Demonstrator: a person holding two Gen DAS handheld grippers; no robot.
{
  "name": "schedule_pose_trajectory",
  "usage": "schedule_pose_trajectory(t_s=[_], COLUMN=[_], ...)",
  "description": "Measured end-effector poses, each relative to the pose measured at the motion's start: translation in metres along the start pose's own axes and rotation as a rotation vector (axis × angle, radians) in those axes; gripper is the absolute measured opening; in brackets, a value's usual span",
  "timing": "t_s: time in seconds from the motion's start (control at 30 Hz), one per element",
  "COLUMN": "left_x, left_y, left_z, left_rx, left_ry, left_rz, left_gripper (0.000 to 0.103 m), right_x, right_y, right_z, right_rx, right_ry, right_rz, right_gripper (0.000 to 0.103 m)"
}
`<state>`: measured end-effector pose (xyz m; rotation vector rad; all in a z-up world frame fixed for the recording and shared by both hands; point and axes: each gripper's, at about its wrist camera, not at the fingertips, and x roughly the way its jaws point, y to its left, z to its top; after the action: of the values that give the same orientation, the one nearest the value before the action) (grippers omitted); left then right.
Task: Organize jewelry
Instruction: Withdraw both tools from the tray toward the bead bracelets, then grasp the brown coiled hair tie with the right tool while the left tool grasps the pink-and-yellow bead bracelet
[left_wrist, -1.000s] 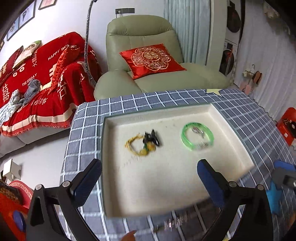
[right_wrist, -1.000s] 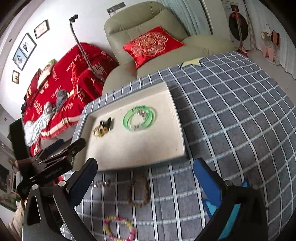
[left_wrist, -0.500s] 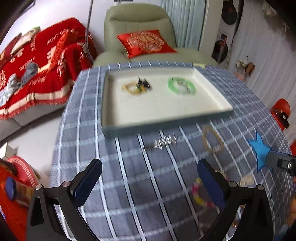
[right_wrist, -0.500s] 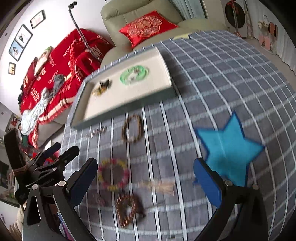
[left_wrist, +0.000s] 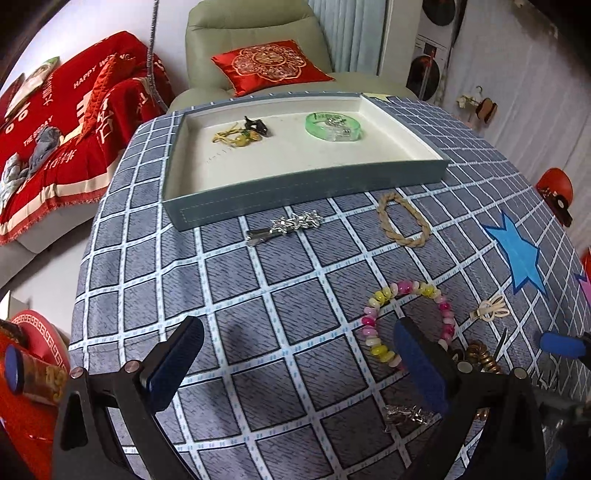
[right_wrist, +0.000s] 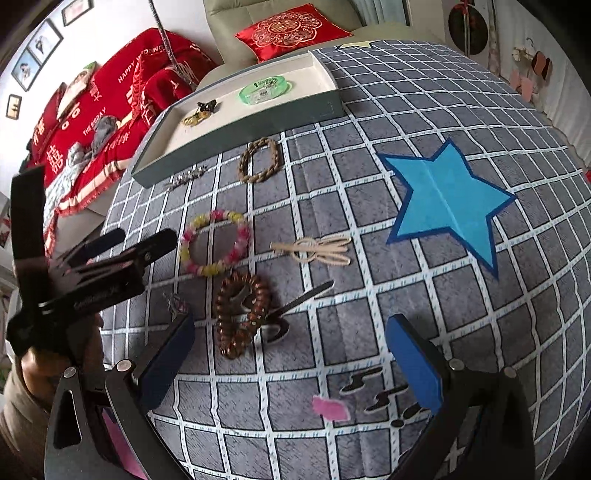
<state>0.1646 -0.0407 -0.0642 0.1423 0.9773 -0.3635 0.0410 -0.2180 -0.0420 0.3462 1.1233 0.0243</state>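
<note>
Both tongs, left (left_wrist: 295, 363) and right (right_wrist: 291, 356), spread, empty, near desk's front edge | tray (left_wrist: 295, 197) at far edge holding green bangle (left_wrist: 333, 126) | beaded bracelet (right_wrist: 214, 242) loose mid-desk, awaiting pickup

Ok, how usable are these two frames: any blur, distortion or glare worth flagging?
Left wrist view: sharp, with the silver hair clip and braided bracelet crisp; strong fisheye bowing of the tray front wall and the checked tablecloth. Right wrist view: mostly sharp, but the pink and yellow bead bracelet looks soft and the left gripper is smeared; the same barrel distortion. No harsh glare in either; soft shadows.
</note>
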Motion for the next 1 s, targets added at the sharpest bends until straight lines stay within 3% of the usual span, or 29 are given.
schedule_pose_trajectory(t_s=[0.27,0.43,0.47,0.53,0.63,0.77,0.97,1.0], left_x=[0.017,0.019,0.019,0.019,0.018,0.014,0.010,0.009], left_y=[-0.005,-0.009,-0.010,-0.011,-0.013,-0.022,-0.033,-0.034], left_z=[-0.001,-0.001,-0.001,-0.001,-0.002,-0.003,-0.002,-0.002], left_rx=[0.029,0.054,0.057,0.063,0.078,0.112,0.157,0.163], left_ry=[0.029,0.026,0.025,0.022,0.019,0.009,0.007,0.007], left_rz=[0.026,0.030,0.029,0.028,0.025,0.015,-0.025,-0.035], left_gripper=[0.103,0.103,0.103,0.103,0.103,0.103,0.082,0.076], right_x=[0.004,0.014,0.014,0.014,0.015,0.016,0.015,0.015], right_y=[0.013,0.021,0.021,0.025,0.029,0.036,0.043,0.044], right_z=[-0.004,-0.005,-0.006,-0.008,-0.011,-0.015,-0.017,-0.017], right_rx=[-0.011,-0.027,-0.033,-0.061,-0.100,-0.176,-0.233,-0.237], right_ry=[-0.012,0.003,-0.002,-0.010,-0.014,-0.017,-0.021,-0.022], right_rz=[-0.026,-0.058,-0.068,-0.100,-0.133,-0.193,-0.208,-0.209], right_gripper=[0.099,0.070,0.070,0.058,0.050,0.047,0.038,0.031])
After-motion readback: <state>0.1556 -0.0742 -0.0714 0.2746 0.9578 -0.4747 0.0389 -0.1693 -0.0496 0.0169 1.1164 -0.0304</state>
